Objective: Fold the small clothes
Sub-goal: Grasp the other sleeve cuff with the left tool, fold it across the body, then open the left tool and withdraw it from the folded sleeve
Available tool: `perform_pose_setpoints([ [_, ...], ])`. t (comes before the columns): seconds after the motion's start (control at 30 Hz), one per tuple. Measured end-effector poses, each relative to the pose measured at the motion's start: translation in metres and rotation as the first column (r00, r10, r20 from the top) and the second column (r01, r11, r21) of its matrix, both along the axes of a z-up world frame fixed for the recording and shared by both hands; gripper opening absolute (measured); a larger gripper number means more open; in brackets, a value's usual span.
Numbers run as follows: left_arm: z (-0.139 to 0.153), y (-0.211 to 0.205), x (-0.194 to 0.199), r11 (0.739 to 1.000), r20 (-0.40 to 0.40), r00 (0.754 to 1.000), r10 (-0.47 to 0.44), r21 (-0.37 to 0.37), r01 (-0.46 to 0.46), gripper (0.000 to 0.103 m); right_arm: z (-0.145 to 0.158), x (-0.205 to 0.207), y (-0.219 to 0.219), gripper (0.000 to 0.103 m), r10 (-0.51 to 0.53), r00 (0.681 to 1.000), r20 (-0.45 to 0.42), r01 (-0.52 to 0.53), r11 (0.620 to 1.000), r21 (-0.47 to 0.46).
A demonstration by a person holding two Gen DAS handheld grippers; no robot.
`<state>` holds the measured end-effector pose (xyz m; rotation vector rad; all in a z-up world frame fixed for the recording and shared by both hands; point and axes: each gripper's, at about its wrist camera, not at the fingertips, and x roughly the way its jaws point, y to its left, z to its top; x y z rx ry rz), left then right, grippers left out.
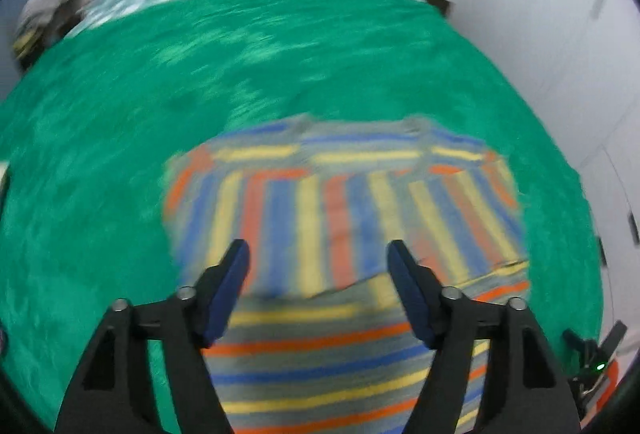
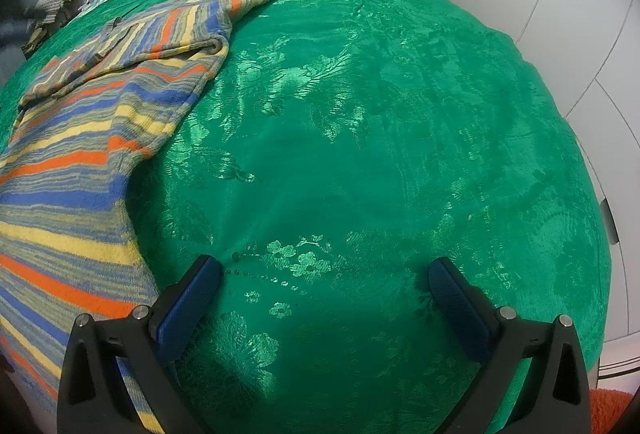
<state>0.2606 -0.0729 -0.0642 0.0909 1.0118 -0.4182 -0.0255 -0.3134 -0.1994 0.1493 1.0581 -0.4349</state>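
1. Because the green brocade bedspread [image 2: 360, 114] is slick and shiny, the biggest risk I see is the striped knit sweater [image 1: 344, 210] sliding or bunching on it when a fold is dragged across. The sweater lies flat on the bedspread's left part, its upper portion already doubled over the body.
2. Since the left gripper [image 1: 318, 254] hangs above the sweater with jaws spread and nothing between them, a pinch from here could catch only the top layer and peel the fold apart.
3. While the right gripper [image 2: 324, 274] is also spread and empty over bare bedspread, just beside the sweater's edge, nothing pins the garment.
4. One sleeve [image 2: 244, 0] trails outward and could stay loose.
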Motion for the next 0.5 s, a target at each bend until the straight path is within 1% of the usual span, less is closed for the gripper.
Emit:
perform_pose_setpoints([
  [0.1, -0.017, 0.052, -0.013, 0.996, -0.008, 0.997, 0.077, 0.034, -0.077, 0.082, 0.0, 0.001, 0.001, 0.103, -0.002, 1.0, -0.005, 0.002, 1.0, 0.0],
  [0.13, -0.026, 0.073, -0.022, 0.994, -0.019, 0.995, 0.102, 0.05, -0.101, 0.082, 0.0, 0.001, 0.0, 0.103, -0.003, 1.0, -0.007, 0.003, 1.0, 0.0],
  [0.23, -0.052, 0.111, -0.052, 0.988, -0.056, 0.988, 0.142, 0.073, -0.137, 0.082, 0.0, 0.001, 0.0, 0.103, -0.004, 1.0, -0.008, 0.004, 1.0, 0.001],
  [0.3, -0.065, 0.125, -0.072, 0.985, -0.069, 0.984, 0.163, 0.075, -0.158, 0.082, 0.0, 0.002, 0.0, 0.103, -0.003, 1.0, -0.006, 0.003, 1.0, 0.0],
  [0.4, -0.087, 0.143, -0.102, 0.977, -0.082, 0.974, 0.212, 0.057, -0.208, 0.084, 0.0, 0.002, 0.002, 0.103, -0.004, 1.0, -0.003, 0.004, 1.0, -0.006],
  [0.43, -0.092, 0.142, -0.108, 0.974, -0.076, 0.971, 0.225, 0.053, -0.222, 0.085, -0.001, 0.002, 0.002, 0.103, -0.005, 1.0, -0.002, 0.005, 1.0, -0.008],
  [0.5, -0.097, 0.145, -0.118, 0.969, -0.031, 0.969, 0.245, 0.048, -0.243, 0.09, -0.001, 0.001, 0.002, 0.103, -0.004, 1.0, 0.0, 0.004, 1.0, -0.013],
])
